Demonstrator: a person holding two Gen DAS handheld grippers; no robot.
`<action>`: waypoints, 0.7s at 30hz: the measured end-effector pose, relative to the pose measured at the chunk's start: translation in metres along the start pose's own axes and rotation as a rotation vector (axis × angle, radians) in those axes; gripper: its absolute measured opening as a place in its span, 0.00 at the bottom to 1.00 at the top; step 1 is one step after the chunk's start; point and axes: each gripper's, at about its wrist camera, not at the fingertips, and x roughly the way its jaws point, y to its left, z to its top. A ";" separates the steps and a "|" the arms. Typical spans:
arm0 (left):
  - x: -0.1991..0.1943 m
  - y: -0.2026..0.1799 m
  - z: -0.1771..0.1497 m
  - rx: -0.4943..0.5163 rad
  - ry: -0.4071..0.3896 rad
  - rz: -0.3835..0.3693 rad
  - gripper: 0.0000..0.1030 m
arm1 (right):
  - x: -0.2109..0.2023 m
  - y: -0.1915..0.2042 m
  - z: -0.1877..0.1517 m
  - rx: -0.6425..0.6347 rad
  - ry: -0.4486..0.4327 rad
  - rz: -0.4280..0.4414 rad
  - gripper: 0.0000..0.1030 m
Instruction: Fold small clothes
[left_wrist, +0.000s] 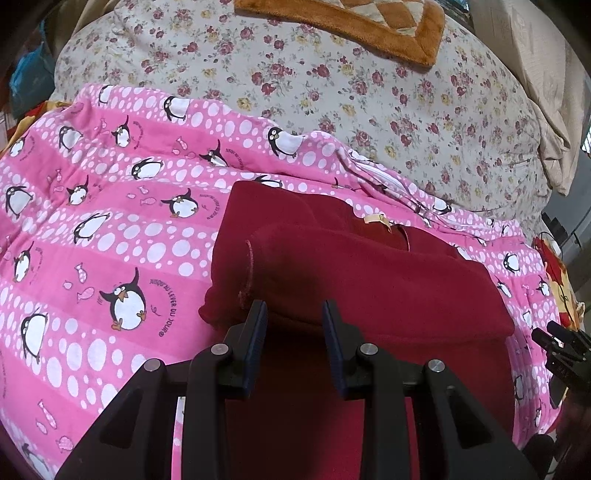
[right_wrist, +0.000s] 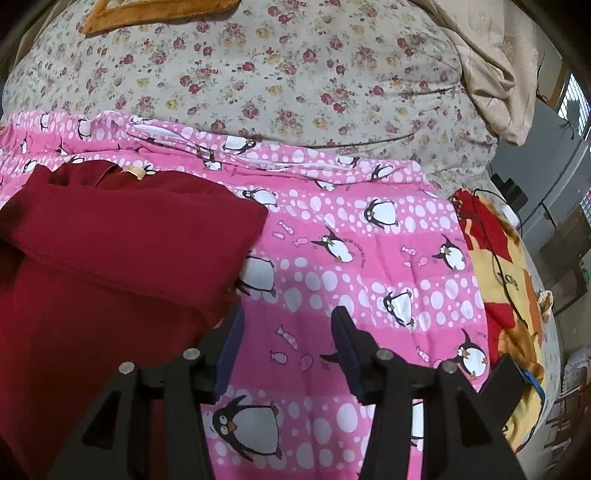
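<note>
- Dark red garment (left_wrist: 354, 280) lay part-folded on the pink penguin blanket (left_wrist: 110, 229), just ahead of the left claw (left_wrist: 294, 314).
- Left claw stood narrowly parted over the near fold; grip on cloth unclear.
- Right claw (right_wrist: 288, 325) was wide, empty, with the garment just to its left.
- Risk: the loose top fold could slump or drag the blanket.
- No containers seen.
</note>
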 end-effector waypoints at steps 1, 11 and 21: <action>0.000 0.000 0.000 -0.001 -0.001 0.000 0.10 | 0.000 0.000 0.000 -0.001 0.001 0.000 0.51; -0.001 0.003 0.005 -0.001 -0.014 0.008 0.10 | -0.001 0.001 0.004 0.009 -0.010 0.015 0.52; 0.028 0.023 0.038 -0.008 -0.004 0.152 0.10 | 0.038 0.008 0.033 0.211 0.022 0.329 0.53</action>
